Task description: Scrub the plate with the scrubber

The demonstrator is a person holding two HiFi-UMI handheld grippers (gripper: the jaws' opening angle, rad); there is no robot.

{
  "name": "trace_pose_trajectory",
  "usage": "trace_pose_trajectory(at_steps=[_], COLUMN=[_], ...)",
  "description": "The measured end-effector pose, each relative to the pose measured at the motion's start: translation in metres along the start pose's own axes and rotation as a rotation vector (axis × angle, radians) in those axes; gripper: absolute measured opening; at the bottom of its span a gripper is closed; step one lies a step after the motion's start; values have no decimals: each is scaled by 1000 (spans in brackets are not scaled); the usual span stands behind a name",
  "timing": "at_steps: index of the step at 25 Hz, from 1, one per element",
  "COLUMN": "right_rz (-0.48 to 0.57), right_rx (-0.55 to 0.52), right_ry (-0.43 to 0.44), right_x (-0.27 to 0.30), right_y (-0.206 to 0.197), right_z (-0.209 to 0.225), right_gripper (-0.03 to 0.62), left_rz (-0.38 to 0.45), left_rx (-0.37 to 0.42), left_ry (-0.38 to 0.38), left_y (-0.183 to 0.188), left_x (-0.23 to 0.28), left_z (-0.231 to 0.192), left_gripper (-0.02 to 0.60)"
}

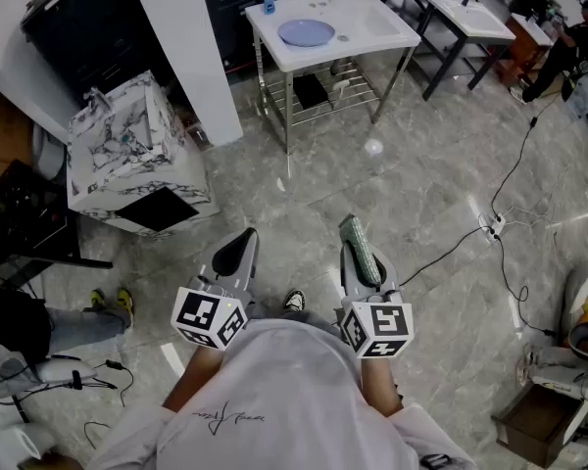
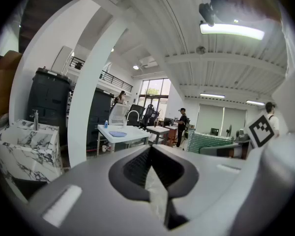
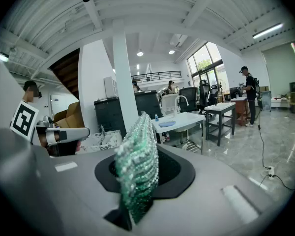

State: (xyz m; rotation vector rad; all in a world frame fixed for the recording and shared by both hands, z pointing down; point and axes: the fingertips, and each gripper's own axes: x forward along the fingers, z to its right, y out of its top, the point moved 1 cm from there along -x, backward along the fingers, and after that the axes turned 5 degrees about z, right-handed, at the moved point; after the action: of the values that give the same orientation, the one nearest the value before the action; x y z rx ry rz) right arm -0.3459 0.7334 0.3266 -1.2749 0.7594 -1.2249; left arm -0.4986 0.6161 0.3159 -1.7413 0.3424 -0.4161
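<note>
A pale blue plate [image 1: 306, 32] lies on the white sink table [image 1: 372, 37] far ahead across the floor. It also shows small in the left gripper view as the plate [image 2: 118, 133] and in the right gripper view as the plate [image 3: 167, 124]. My right gripper [image 1: 357, 248] is shut on a green knitted scrubber [image 1: 361, 251], which stands upright between the jaws as the scrubber [image 3: 137, 166]. My left gripper [image 1: 243, 243] is shut with nothing in it, its jaws [image 2: 150, 151] pressed together. Both are held at waist height, far from the plate.
A marble-patterned block with a tap [image 1: 127, 155] stands left of a white pillar [image 1: 191, 47]. A small blue bottle [image 1: 269, 5] is on the table. Cables and a power strip [image 1: 494, 227] cross the floor at right. A person [image 1: 566, 42] stands far right, near other desks [image 1: 470, 18].
</note>
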Motion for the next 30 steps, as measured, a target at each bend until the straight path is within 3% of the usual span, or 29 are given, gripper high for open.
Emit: trace_pose_trajectory(at_steps=[7, 13, 17, 22, 30], right_rz=[-6, -4, -30, -77, -110], right_rx=[10, 63, 45, -19, -18], right_ry=[-2, 11, 8, -4, -5], right_x=[4, 14, 28, 57, 122], right_y=[-4, -2, -6, -3, 13], right_z=[13, 17, 22, 35, 63], right_gripper=[62, 63, 62, 48, 48], left_rz=[-2, -19, -29, -38, -46], left_rx=[17, 3, -21, -44, -54], left_ry=[19, 34, 38, 21, -23], left_y=[-1, -4, -10, -12, -1], left_x=[9, 15, 31, 69, 150], left_z=[-3, -15, -25, -38, -58], left_gripper=[51, 51, 51, 51, 51])
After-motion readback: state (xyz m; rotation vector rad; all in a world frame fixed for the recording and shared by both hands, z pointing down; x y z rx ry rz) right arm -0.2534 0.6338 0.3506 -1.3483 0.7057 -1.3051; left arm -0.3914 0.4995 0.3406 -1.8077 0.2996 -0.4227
